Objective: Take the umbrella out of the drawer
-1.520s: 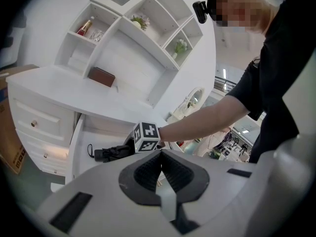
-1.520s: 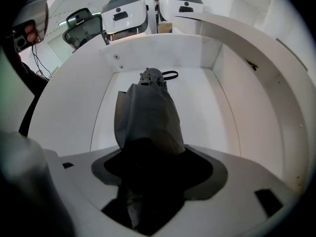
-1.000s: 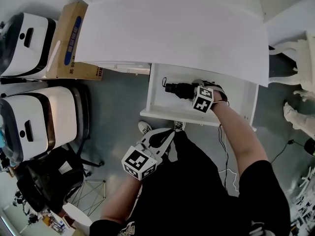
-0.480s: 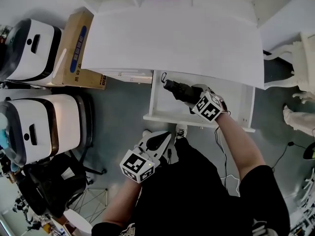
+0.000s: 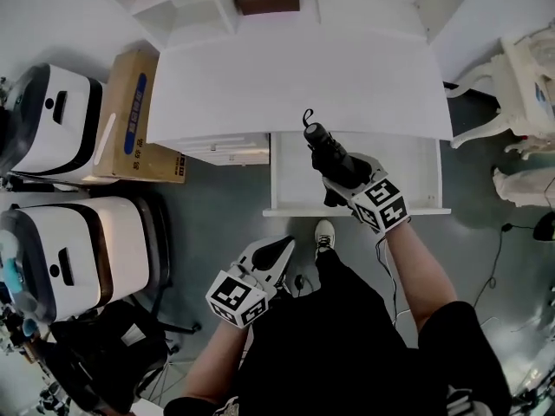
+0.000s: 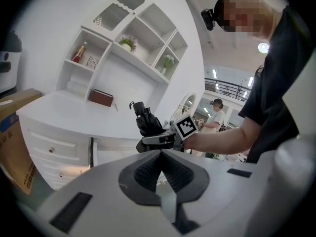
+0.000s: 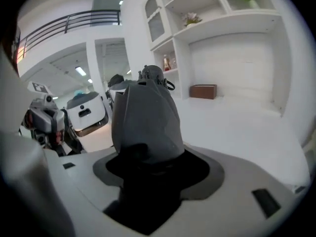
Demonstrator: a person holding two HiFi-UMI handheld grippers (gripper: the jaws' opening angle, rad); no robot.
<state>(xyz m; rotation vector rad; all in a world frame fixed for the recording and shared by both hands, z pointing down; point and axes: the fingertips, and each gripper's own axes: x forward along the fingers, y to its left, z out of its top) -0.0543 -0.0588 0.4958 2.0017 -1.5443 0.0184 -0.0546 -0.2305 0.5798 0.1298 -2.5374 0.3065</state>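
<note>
Black folded fabric umbrella (image 5: 332, 156) tilts above the open white drawer (image 5: 295, 185), held clear by the right gripper (image 5: 345, 187), fingers clamped on it; left gripper (image 5: 279, 251) hangs low, unneeded, fingers together, empty.

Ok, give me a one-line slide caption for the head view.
Right gripper holding a folded black umbrella above the open white drawer, left gripper empty.
</note>
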